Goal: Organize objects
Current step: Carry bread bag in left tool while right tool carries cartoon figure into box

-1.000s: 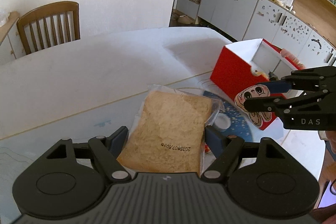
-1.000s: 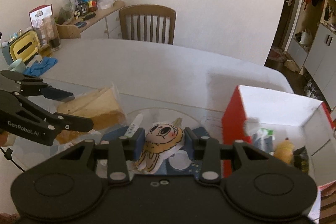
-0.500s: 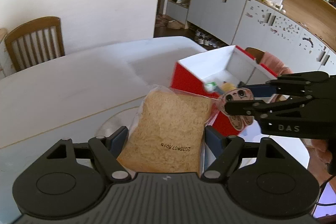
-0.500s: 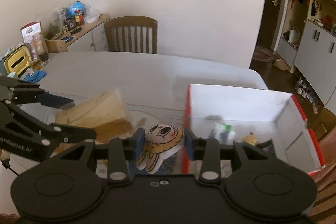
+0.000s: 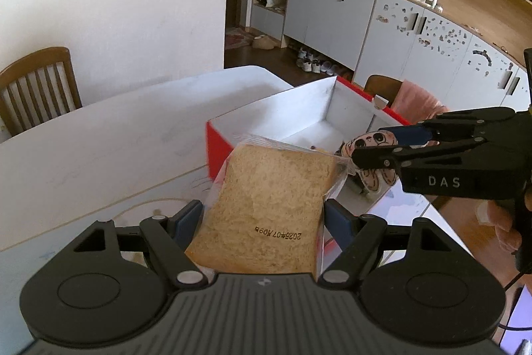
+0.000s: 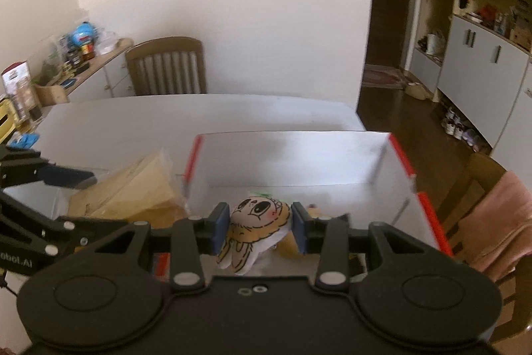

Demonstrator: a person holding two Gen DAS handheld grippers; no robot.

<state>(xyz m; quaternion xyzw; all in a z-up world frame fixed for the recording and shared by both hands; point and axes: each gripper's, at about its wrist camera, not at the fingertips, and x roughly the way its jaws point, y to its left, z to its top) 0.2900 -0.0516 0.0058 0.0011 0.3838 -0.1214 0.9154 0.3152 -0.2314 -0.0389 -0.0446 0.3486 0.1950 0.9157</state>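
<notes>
A slice of bread in a clear bag [image 5: 266, 202] fills the gap of my left gripper [image 5: 262, 222], which is shut on its two sides. The bag's far edge hangs over the near rim of a red box with a white inside [image 5: 282, 108]. My right gripper [image 6: 259, 222] is shut on a small cartoon-faced soft toy [image 6: 257, 215] and holds it over the box [image 6: 292, 155]. In the left wrist view the right gripper [image 5: 372, 145] comes in from the right with the toy [image 5: 365, 140]. Small items lie on the box floor, mostly hidden.
The box sits near the end of a white table [image 5: 99, 138]. A wooden chair [image 6: 166, 65] stands at its far side. Another chair with a pink cloth [image 6: 498, 215] is close to the box's right. A cluttered sideboard [image 6: 76, 62] runs along the left wall.
Both grippers have travelled across the table to the red box, keeping their loads. The box, once off to the right, now lies right under the toy and at the bread's tip.
</notes>
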